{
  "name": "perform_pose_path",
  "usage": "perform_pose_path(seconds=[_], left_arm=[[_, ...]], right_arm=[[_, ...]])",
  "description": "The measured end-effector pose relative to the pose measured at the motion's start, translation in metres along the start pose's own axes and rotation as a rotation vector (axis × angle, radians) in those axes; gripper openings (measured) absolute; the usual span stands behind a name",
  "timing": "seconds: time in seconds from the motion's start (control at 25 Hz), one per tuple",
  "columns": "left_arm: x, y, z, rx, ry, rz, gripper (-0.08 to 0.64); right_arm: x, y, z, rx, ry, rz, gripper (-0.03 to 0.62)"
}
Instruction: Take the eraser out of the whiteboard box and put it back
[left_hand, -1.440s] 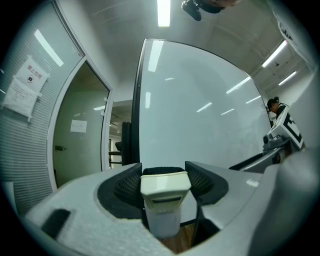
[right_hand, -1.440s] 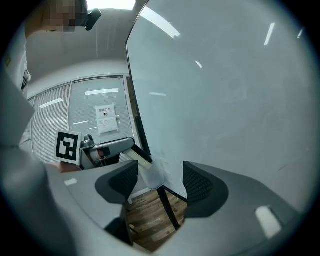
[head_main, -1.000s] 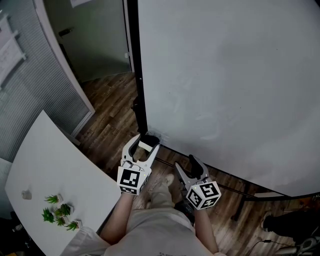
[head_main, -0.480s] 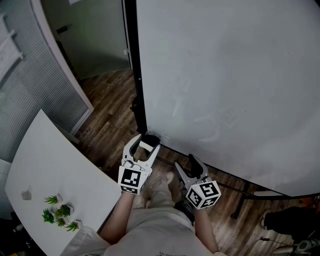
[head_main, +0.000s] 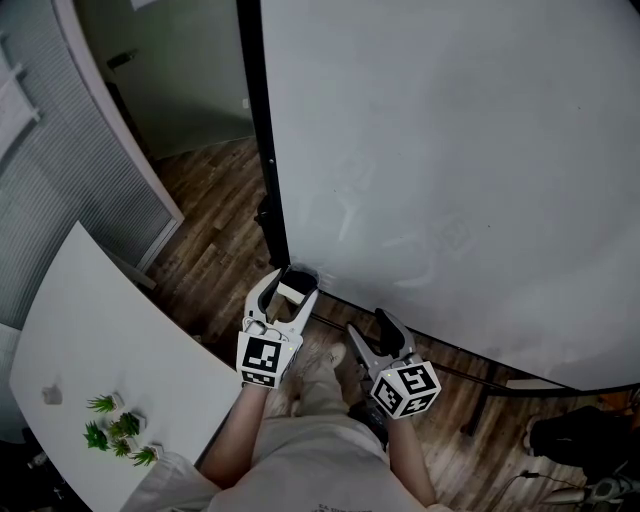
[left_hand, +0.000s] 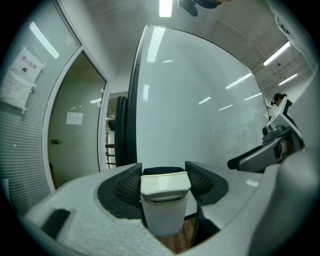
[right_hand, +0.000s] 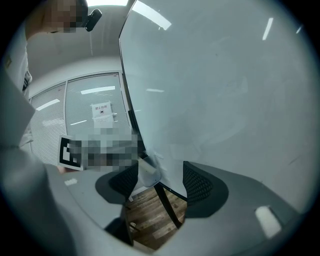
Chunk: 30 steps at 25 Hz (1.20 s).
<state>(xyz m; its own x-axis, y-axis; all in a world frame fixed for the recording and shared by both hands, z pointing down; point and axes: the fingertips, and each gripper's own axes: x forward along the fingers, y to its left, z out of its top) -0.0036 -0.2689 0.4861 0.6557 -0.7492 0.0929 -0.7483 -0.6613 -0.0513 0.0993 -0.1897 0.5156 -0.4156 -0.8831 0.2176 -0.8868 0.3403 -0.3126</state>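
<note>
The eraser (left_hand: 165, 200), a white block with a black felt edge, sits upright between the pads of my left gripper (left_hand: 165, 177), which is shut on it. In the head view that gripper (head_main: 286, 298) holds the eraser (head_main: 293, 291) at the lower left corner of the big whiteboard (head_main: 460, 150), right by a dark box-like holder (head_main: 303, 272) on the board's frame. My right gripper (head_main: 372, 330) hangs open and empty a little to the right, below the board's bottom edge. The right gripper view shows its jaws (right_hand: 160, 182) apart, with the wooden floor between them.
A white table (head_main: 90, 330) with small green plants (head_main: 115, 428) stands at the left. The whiteboard's black stand leg (head_main: 480, 400) crosses the wooden floor (head_main: 215, 240) at the right. A slatted glass partition (head_main: 70, 190) and a doorway are at the back left.
Both grippers stay where they were, the left one still shut on the eraser. Only the head view has drifted slightly.
</note>
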Motion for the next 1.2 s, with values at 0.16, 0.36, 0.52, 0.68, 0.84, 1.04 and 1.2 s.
perform_pose_path(seconds=[0.16, 0.36, 0.52, 0.68, 0.84, 1.04, 1.2], left_arm=[[0.002, 0.000, -0.003, -0.003, -0.002, -0.001, 0.267], [0.005, 0.001, -0.006, -0.006, 0.001, -0.001, 0.267], [0.006, 0.003, -0.010, -0.018, 0.000, -0.004, 0.268], [0.009, 0.001, -0.012, -0.022, 0.003, -0.005, 0.268], [0.010, 0.002, -0.014, -0.024, 0.006, -0.005, 0.268], [0.012, 0.002, -0.021, -0.037, 0.022, -0.007, 0.268], [0.011, 0.002, -0.023, -0.045, 0.021, -0.008, 0.270]], right_arm=[[0.001, -0.001, 0.000, 0.001, 0.003, 0.001, 0.281], [0.002, -0.003, -0.001, 0.003, 0.006, 0.002, 0.281], [0.002, -0.005, -0.001, 0.004, 0.010, 0.004, 0.281], [0.003, -0.006, -0.003, 0.004, 0.016, 0.010, 0.281], [0.003, -0.006, -0.003, 0.004, 0.019, 0.013, 0.281], [0.002, -0.008, -0.003, 0.004, 0.020, 0.008, 0.281], [0.003, -0.007, -0.003, 0.000, 0.019, 0.010, 0.276]])
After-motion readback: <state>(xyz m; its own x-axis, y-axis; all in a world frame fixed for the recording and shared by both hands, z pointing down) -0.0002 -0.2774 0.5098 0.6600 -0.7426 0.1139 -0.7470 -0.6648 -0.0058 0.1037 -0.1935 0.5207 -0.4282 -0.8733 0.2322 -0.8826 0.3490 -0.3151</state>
